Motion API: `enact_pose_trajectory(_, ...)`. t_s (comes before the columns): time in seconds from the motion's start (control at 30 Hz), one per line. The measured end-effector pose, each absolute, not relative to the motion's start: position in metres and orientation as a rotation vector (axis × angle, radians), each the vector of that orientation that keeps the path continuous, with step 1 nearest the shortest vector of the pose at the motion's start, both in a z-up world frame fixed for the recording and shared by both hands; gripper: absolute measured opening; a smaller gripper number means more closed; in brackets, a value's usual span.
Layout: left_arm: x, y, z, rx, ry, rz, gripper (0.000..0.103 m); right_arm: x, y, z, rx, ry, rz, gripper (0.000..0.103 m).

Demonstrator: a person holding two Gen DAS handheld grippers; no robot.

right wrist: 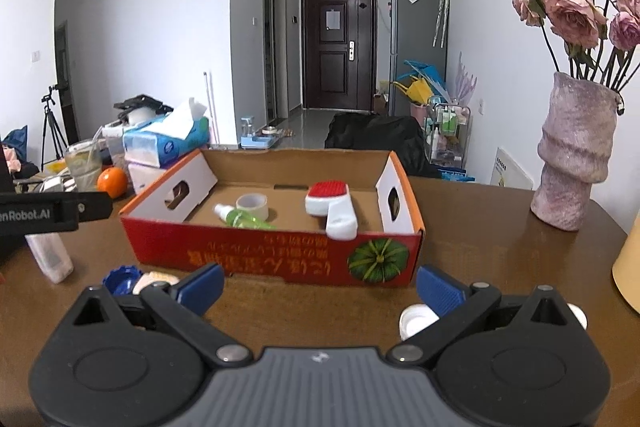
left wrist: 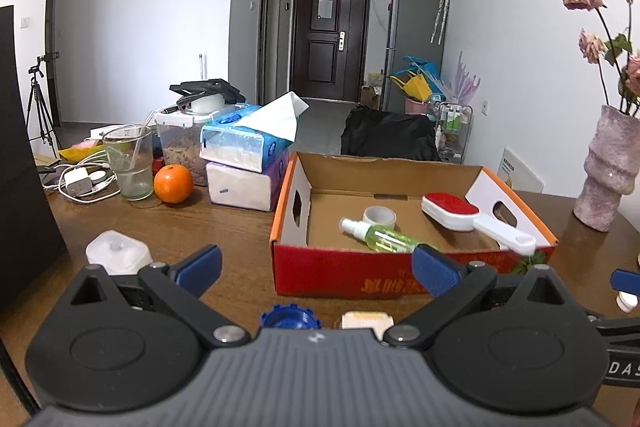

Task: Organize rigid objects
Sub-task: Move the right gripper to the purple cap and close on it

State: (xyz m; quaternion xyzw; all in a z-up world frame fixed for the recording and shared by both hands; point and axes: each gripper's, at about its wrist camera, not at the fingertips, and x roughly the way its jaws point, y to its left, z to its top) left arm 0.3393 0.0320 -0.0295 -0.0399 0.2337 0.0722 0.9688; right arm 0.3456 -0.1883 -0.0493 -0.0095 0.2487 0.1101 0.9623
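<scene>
An open red cardboard box [left wrist: 344,275] [right wrist: 256,255] sits on the wooden table. Inside lie a green spray bottle [left wrist: 384,235] [right wrist: 244,218], a roll of tape [left wrist: 379,215] [right wrist: 252,205] and a red-and-white lint brush [left wrist: 460,213] [right wrist: 332,203]. My left gripper [left wrist: 316,267] is open and empty, just in front of the box. A blue cap [left wrist: 290,315] [right wrist: 120,277] and a cream object [left wrist: 366,321] [right wrist: 154,281] lie below it. My right gripper [right wrist: 320,285] is open and empty before the box. A white cap [right wrist: 414,321] lies by its right finger.
A white container [left wrist: 116,253] [right wrist: 50,253] stands at the left. An orange [left wrist: 174,183], a glass [left wrist: 128,163] and tissue packs [left wrist: 244,163] sit at the back left. A pink vase [left wrist: 610,171] [right wrist: 572,155] with roses stands at the right.
</scene>
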Motion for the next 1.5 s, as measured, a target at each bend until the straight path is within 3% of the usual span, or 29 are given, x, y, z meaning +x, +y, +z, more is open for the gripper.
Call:
enact_pose_trajectory(1.13,0.277,0.072,-0.076,-0.068,0.574,0.118,0.103,0.293,-0.135,-0.108,-0.062,0.636,0.215,0.102)
enact_pose_trajectory(1.43,0.279,0.071,-0.079,-0.065,0.588,0.102,0.103,0.302,-0.121,-0.119,-0.076,0.668,0.226,0.089)
enact_pose_trajectory(1.5,0.279,0.071,-0.08,-0.069,0.588,0.102,0.103,0.303,-0.12,-0.12,-0.075,0.674,0.237,0.076)
